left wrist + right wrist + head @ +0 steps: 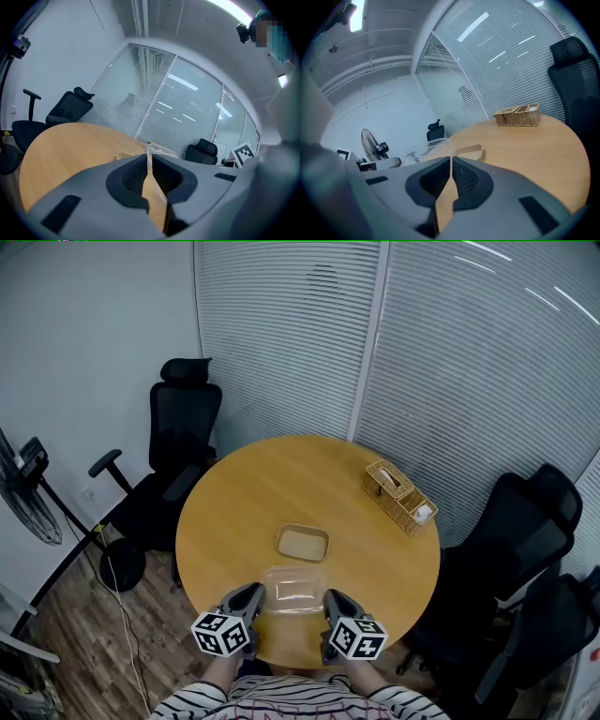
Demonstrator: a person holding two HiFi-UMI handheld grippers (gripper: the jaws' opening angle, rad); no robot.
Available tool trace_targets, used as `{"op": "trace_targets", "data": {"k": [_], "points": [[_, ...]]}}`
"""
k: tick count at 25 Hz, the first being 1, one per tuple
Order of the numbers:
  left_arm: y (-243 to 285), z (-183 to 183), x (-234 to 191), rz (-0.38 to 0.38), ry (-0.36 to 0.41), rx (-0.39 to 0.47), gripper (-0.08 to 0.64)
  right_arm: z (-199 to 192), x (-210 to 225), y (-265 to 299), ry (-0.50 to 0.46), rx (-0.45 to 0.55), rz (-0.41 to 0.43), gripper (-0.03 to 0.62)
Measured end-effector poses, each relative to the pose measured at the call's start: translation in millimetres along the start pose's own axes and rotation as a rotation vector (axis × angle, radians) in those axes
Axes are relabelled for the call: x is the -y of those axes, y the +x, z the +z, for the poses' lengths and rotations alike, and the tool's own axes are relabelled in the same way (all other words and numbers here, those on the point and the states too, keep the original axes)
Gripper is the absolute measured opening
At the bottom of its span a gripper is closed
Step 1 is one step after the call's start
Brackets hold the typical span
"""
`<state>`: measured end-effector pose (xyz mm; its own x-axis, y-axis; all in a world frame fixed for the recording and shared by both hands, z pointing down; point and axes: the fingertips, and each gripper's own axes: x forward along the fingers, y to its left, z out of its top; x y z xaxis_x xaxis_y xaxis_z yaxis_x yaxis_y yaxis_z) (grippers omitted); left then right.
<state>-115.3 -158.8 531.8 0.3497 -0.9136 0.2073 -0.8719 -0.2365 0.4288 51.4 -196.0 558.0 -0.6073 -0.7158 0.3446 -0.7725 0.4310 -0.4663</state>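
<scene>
Left gripper (251, 592): jaws pressed together on the left rim of the clear plastic container (294, 589); its own view shows the thin clear edge pinched between the pads.
Right gripper (333, 598): clenched the same way on the opposite rim, which probably keeps the flimsy piece level and stops it from twisting.
Clear plastic container: spans the gap between the two grippers, over the near edge of the round table (262, 484); whether it touches the wood I cannot tell.
Beige tray (302, 543): lies flat just beyond the container, near the table's middle and in line with it.
Wicker basket (400, 495): stands at the far right rim, well apart from both.
Office chairs (178, 442): ring the table.
Blinds (300, 334): close off the back.
</scene>
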Motion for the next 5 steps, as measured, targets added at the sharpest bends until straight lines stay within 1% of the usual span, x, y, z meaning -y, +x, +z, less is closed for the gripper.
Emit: {"op": "trace_targets", "data": {"k": [5], "points": [[-4.9,1.1,-4.6,0.007,-0.004,0.003,0.054,-0.5,-6.7,2.4,-0.014,0.004,0.001,0.038]]}}
